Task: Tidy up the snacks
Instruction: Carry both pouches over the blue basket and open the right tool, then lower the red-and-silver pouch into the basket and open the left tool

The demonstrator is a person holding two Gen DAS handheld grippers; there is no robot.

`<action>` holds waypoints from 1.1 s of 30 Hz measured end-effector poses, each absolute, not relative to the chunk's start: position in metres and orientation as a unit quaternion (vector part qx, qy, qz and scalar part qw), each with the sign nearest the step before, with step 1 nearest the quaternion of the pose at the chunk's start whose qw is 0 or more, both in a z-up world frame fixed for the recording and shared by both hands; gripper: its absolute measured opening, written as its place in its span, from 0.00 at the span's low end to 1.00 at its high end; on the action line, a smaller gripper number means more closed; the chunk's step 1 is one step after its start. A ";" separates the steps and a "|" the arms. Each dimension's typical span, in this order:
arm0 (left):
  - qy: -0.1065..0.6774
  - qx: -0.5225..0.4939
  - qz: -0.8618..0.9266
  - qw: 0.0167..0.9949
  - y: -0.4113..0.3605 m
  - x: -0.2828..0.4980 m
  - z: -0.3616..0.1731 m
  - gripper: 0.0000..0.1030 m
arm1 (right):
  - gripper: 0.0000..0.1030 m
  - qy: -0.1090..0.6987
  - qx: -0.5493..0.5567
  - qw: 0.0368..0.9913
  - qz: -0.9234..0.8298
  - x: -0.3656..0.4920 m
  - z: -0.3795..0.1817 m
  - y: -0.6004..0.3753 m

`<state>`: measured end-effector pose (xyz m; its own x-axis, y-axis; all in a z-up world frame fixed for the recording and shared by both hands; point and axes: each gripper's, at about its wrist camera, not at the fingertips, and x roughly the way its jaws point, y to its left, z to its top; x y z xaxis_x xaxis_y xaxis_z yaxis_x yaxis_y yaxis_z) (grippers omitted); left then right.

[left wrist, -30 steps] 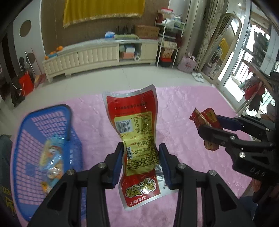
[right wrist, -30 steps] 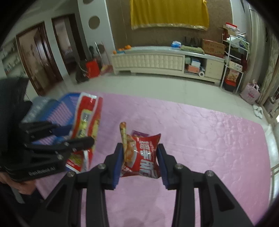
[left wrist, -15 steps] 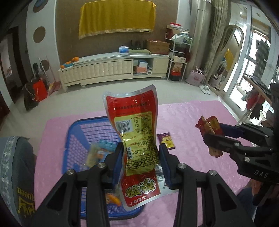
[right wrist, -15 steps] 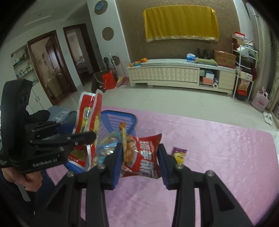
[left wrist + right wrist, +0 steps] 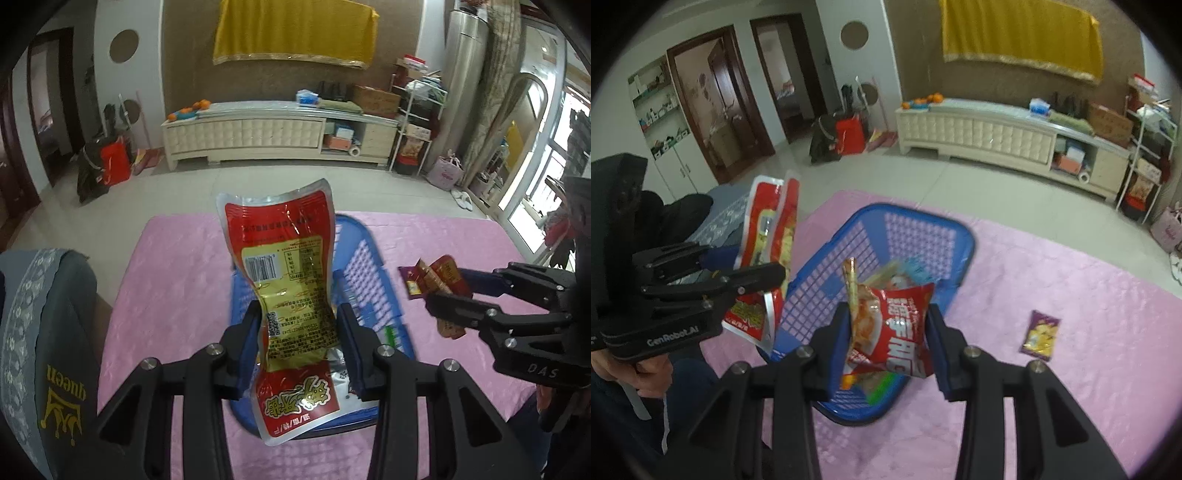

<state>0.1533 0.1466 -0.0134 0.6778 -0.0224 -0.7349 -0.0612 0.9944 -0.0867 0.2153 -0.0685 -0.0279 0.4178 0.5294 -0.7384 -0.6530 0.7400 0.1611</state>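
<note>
We've got a snack in each tool now, both poised above the blue basket, which sits on the pink cloth and already has a few packets inside. Our left gripper pinches the tall red-and-yellow pouch around its waist, so the pouch stands up between the pads with its bottom end hanging free below, ready to drop in. Our right gripper squeezes the smaller red snack bag by its sides, the crinkled top poking up. Both tools tilt downward and forward, side by side, the left one at the basket's near-left edge in the right wrist view. One small purple packet lies on the cloth, well apart from the basket, and we judge that's next to collect.
</note>
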 end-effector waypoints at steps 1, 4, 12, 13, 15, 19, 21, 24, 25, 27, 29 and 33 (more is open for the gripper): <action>0.402 -0.055 0.013 0.914 0.148 0.153 -0.015 0.37 | 0.43 0.412 -0.080 0.836 0.354 0.215 -0.032 -0.063; 0.404 -0.065 0.022 0.912 0.161 0.151 -0.021 0.37 | 0.44 0.424 -0.098 0.827 0.356 0.210 -0.044 -0.044; 0.404 -0.082 0.034 0.911 0.177 0.147 -0.022 0.37 | 0.65 0.450 -0.121 0.811 0.353 0.215 -0.065 -0.024; 0.403 -0.081 0.035 0.911 0.176 0.146 -0.022 0.37 | 0.71 0.453 -0.120 0.809 0.354 0.214 -0.066 -0.022; 0.403 -0.081 0.037 0.911 0.172 0.143 -0.022 0.37 | 0.80 0.459 -0.126 0.810 0.343 0.216 -0.070 -0.021; 0.403 -0.078 0.046 0.911 0.168 0.140 -0.022 0.37 | 0.89 0.453 -0.132 0.820 0.325 0.212 -0.070 -0.021; 0.404 -0.075 0.044 0.910 0.168 0.139 -0.022 0.37 | 0.95 0.448 -0.131 0.827 0.312 0.211 -0.068 -0.026; 0.404 -0.074 0.039 0.911 0.168 0.139 -0.021 0.37 | 0.99 0.444 -0.126 0.834 0.301 0.210 -0.064 -0.034; 0.403 -0.073 0.037 0.912 0.167 0.139 -0.020 0.37 | 1.00 0.442 -0.126 0.837 0.297 0.210 -0.063 -0.036; 0.401 -0.071 0.032 0.913 0.164 0.139 -0.017 0.37 | 1.00 0.438 -0.124 0.843 0.285 0.210 -0.059 -0.041; 0.401 -0.068 0.027 0.913 0.163 0.141 -0.016 0.38 | 1.00 0.435 -0.120 0.848 0.279 0.212 -0.056 -0.046; 0.403 -0.062 0.019 0.913 0.158 0.147 -0.016 0.38 | 1.00 0.433 -0.112 0.854 0.264 0.215 -0.051 -0.056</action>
<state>0.1468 0.1581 -0.0162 0.6743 -0.0163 -0.7383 -0.0840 0.9916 -0.0986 0.2146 -0.0559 -0.0514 0.4848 0.3547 -0.7995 -0.5482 0.8354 0.0382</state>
